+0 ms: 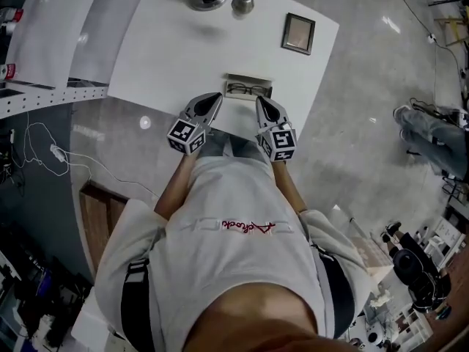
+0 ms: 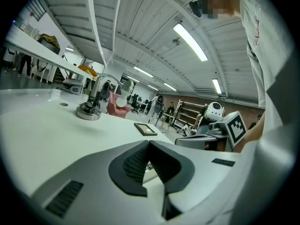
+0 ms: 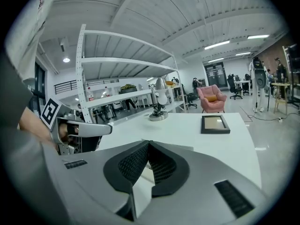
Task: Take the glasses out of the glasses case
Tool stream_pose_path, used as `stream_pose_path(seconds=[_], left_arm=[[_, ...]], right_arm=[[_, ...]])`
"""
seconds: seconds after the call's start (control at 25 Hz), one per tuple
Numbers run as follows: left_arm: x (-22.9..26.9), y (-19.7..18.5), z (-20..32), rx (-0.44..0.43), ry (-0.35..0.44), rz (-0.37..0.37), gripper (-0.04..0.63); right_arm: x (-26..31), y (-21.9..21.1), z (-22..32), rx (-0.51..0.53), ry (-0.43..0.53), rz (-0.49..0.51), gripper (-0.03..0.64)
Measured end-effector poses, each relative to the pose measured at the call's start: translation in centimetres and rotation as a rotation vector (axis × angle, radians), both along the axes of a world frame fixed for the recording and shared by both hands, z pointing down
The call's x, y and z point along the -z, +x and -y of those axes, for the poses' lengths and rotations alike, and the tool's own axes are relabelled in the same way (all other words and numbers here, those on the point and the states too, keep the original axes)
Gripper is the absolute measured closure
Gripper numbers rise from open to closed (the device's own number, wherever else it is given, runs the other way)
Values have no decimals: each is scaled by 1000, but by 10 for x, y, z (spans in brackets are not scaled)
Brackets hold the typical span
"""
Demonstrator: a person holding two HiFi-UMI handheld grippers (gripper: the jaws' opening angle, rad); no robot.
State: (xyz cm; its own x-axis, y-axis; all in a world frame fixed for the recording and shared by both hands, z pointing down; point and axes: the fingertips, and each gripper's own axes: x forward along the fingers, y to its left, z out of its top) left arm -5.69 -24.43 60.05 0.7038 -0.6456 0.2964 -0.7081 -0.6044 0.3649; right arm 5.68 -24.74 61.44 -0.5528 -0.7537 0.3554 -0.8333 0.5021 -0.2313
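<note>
We hold both grippers at the open glasses case (image 1: 248, 78).
Left gripper (image 1: 217, 97) and right gripper (image 1: 259, 101), jaws together and empty, sit near its corners; glasses (image 1: 245, 89) lie inside.

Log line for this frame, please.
phase: pre-grasp | left gripper: shut, empty | right gripper: shut, empty | case: open, between grippers | glasses: inside case

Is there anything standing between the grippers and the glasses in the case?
Nothing visible does. The case lies open at the near edge of the table, with the glasses showing inside. The left gripper and the right gripper, both shut and empty, point at its two ends.
</note>
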Motion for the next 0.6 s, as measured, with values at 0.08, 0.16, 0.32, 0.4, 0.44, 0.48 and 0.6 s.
stream_pose_path(seconds=[0.08, 0.16, 0.32, 0.4, 0.44, 0.48, 0.6], left_arm=[[-6, -1, -4, -16, -21, 1, 601], [-12, -2, -9, -29, -40, 4, 601], [-25, -5, -17, -47, -71, 4, 601], [-30, -6, -21, -56, -87, 2, 601], [-32, -6, -22, -61, -94, 1, 601], [-34, -6, -24, -65, -100, -1, 601], [-37, -7, -26, -70, -108, -7, 601]], right_arm=[[-6, -2, -5, -7, -21, 0, 612], [-14, -5, -12, -8, -43, -1, 612], [-28, -13, -22, -5, -77, -8, 612], [-33, -18, -28, -6, -94, -9, 612], [-36, -20, -31, -7, -104, -8, 612], [-39, -21, -34, -8, -113, -9, 612], [-45, -24, -41, -9, -138, -13, 612]])
